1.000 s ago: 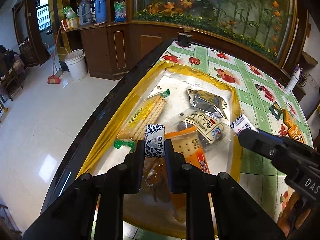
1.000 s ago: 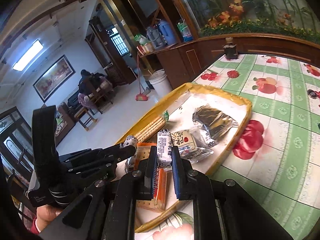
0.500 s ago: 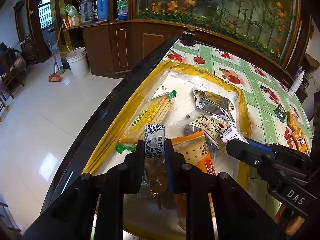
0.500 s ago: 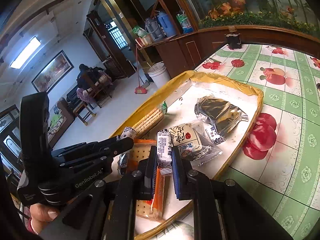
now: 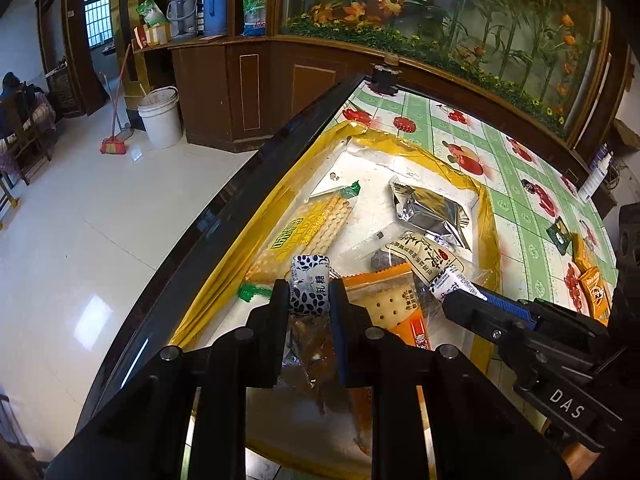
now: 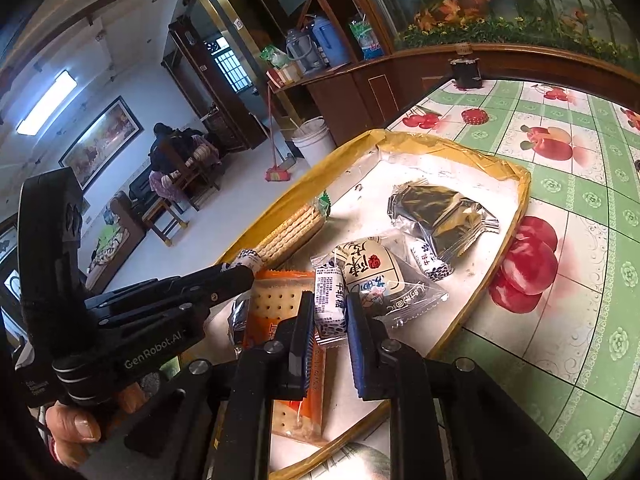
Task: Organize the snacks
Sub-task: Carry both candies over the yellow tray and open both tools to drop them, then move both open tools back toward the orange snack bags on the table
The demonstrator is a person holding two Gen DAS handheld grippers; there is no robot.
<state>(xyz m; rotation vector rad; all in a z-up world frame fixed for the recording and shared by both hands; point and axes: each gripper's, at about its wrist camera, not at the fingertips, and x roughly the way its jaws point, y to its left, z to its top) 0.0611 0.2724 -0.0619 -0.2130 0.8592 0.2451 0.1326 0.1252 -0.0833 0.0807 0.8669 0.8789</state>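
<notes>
A yellow-rimmed tray (image 5: 490,216) (image 6: 520,196) on the green fruit-print tablecloth holds several snacks: a long cracker pack (image 5: 308,228), a silver foil pack (image 5: 428,210) (image 6: 444,216), an orange cracker pack (image 5: 396,308) (image 6: 276,300) and a white bun pack (image 6: 364,268). My left gripper (image 5: 310,292) is shut on a blue-and-white nougat candy (image 5: 310,290) above the tray's near end. My right gripper (image 6: 328,308) holds a second nougat candy (image 6: 330,300) low over the tray, jaws slightly parted around it. A third such candy (image 6: 430,262) lies in the tray.
Loose orange and green snack packets (image 5: 588,264) lie on the tablecloth to the right of the tray. A dark jar (image 6: 466,72) stands at the table's far corner. The table's dark edge (image 5: 224,216) runs along the left, with open floor beyond.
My right gripper has moved left and lower into the tray with its candy, and its jaws have eased apart a little. My left gripper keeps its candy over the tray's near end.
</notes>
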